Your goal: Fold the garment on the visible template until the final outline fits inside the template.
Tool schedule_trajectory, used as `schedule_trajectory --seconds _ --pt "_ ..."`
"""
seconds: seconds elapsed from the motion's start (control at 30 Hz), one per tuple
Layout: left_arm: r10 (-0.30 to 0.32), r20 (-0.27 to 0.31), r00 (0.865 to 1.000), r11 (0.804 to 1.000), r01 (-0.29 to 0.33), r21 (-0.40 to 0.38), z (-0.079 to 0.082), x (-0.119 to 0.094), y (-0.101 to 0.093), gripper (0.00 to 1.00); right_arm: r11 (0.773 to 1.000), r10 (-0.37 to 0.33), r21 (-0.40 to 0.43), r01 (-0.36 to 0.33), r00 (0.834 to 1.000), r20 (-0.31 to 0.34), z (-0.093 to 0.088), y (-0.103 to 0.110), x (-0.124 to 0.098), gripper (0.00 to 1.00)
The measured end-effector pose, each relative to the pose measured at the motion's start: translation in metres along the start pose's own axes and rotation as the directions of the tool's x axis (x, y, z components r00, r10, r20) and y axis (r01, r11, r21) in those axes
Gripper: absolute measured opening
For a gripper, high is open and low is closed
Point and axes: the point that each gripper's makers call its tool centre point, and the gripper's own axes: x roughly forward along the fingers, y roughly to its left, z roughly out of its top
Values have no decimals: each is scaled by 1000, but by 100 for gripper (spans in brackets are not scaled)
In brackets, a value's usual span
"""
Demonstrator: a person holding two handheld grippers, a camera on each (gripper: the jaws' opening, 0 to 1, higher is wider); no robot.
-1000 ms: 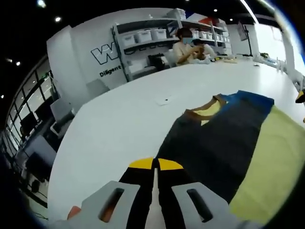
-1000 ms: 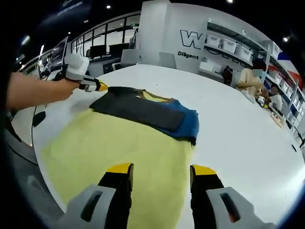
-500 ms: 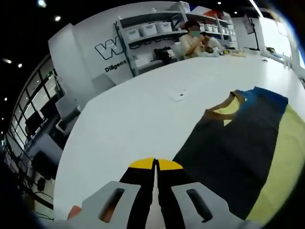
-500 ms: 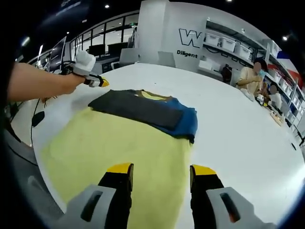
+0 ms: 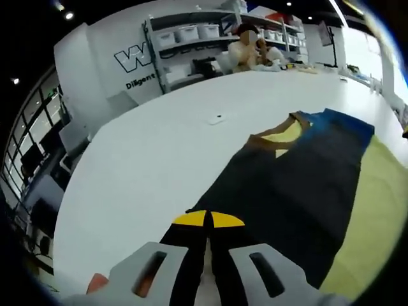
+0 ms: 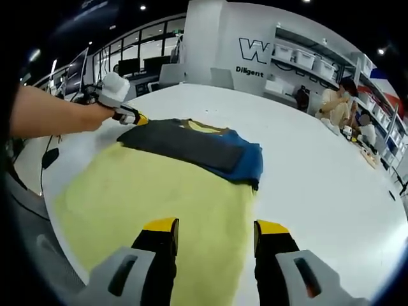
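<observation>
Folding is under way: we have the garment (image 6: 191, 148) lying as a dark, blue-edged strip across the far part of the yellow template (image 6: 159, 197) on the white table (image 6: 312, 178). Our left gripper (image 5: 208, 220) sits at the strip's near corner with its jaws pressed together; in the right gripper view it (image 6: 135, 118) touches that same corner, but whether cloth is pinched between the tips we cannot tell. Our right gripper (image 6: 215, 226) hovers above the template, jaws well apart, holding nothing. Next, we judge, the strip needs another fold so its overhanging end comes inside the yellow outline. The template's near edge is cut off behind our jaws
</observation>
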Motion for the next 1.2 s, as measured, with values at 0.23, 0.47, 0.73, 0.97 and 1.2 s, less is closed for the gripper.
schedule_trajectory --seconds 0.23,0.47,0.73,0.97,1.2 --pt "40 -13 999 999 -40 -2 -3 -8 12 0 1000 -1 0 1 1000 3 1 0 0 46" --pt "40 50 998 999 -39 -9 4 -40 13 1 1000 4 -6 -4 1000 10 3 2 0 46" --pt "-1 102 995 1000 3 -22 -7 -95 -12 3 1000 18 -17 -18 1000 20 7 7 -1 46" --pt "-48 133 990 998 53 -37 -16 -135 -42 4 999 28 -21 -28 999 21 7 9 -2 46" --pt "-95 114 989 994 101 -51 -32 -166 -67 15 999 35 -19 -35 999 16 5 10 -2 46"
